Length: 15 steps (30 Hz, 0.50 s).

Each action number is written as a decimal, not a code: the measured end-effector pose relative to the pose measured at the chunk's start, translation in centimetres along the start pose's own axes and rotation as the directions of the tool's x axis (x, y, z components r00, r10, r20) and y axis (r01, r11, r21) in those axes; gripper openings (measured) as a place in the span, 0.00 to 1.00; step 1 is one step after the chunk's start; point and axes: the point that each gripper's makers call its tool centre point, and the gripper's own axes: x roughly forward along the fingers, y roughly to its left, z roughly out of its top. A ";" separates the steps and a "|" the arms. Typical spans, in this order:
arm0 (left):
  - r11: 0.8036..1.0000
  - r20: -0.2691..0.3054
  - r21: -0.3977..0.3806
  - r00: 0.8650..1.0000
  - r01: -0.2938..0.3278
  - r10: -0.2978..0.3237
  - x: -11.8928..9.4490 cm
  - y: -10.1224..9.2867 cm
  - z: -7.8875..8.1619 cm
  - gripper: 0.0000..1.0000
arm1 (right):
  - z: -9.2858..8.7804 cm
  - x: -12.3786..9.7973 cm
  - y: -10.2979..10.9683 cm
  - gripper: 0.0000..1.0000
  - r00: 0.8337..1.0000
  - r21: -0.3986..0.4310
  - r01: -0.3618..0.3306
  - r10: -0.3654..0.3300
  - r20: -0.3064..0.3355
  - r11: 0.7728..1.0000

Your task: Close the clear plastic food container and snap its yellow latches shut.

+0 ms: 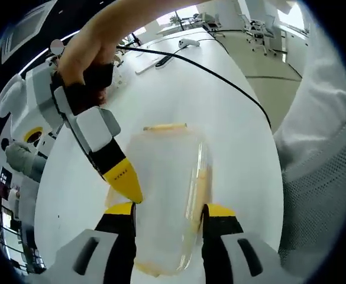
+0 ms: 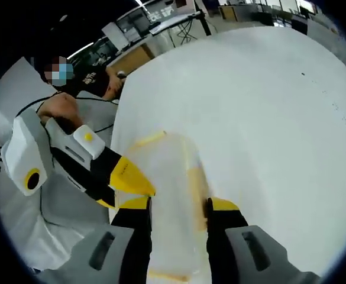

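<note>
The clear plastic container [image 1: 167,171] lies on the white table [image 1: 178,89] with its lid on. Yellow latches show at its far end [image 1: 165,126] and along its right side [image 1: 201,183]. My left gripper [image 1: 170,210] stands open over its near end, one jaw on either side. From the left, the right gripper [image 1: 128,186] reaches in and its yellow tip touches the container's left edge. In the right gripper view the container [image 2: 173,171] sits between the open jaws of my right gripper [image 2: 178,207], and the left gripper [image 2: 131,177] meets its left side.
A black cable [image 1: 220,77] runs across the table, with small items [image 1: 187,42] at the far end. A white sleeve [image 1: 326,165] is at the right. A person in a dark shirt [image 2: 90,80] sits beyond the table [image 2: 267,106].
</note>
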 end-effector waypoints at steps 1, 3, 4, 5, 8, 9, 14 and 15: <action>1.000 0.002 0.001 1.000 -0.003 0.003 0.0 0.0 0.0 0.38 | 0.0 0.0 0.0 0.30 1.000 -0.003 -0.002 0.002 -0.015 1.000; 1.000 0.004 -0.001 1.000 -0.006 0.006 0.1 0.0 0.0 0.38 | 0.0 0.0 -0.1 0.29 0.998 -0.001 -0.013 0.013 -0.057 1.000; 1.000 0.004 -0.001 1.000 -0.005 0.005 0.1 0.1 0.0 0.38 | 0.0 0.0 -0.1 0.29 0.997 -0.013 -0.014 0.013 -0.079 1.000; 1.000 0.004 -0.002 1.000 -0.005 0.005 0.1 0.1 0.0 0.38 | 0.0 0.1 0.0 0.29 0.996 -0.012 -0.014 0.013 -0.094 1.000; 1.000 0.005 -0.003 1.000 -0.008 0.008 0.2 0.1 0.0 0.38 | 0.1 0.2 0.0 0.28 0.991 -0.015 -0.012 0.010 -0.136 1.000; 1.000 0.007 -0.003 1.000 -0.009 0.009 0.2 0.1 0.0 0.38 | 0.1 0.2 0.0 0.27 0.990 -0.016 -0.012 0.010 -0.141 1.000; 1.000 0.005 0.009 1.000 -0.014 0.014 0.3 0.1 0.1 0.38 | 0.2 -0.1 0.0 0.25 0.983 -0.056 0.007 -0.018 -0.184 0.998; 1.000 0.005 0.009 1.000 -0.017 0.016 0.3 0.1 0.1 0.38 | 0.2 -0.2 0.0 0.25 0.982 -0.064 0.014 -0.025 -0.189 0.998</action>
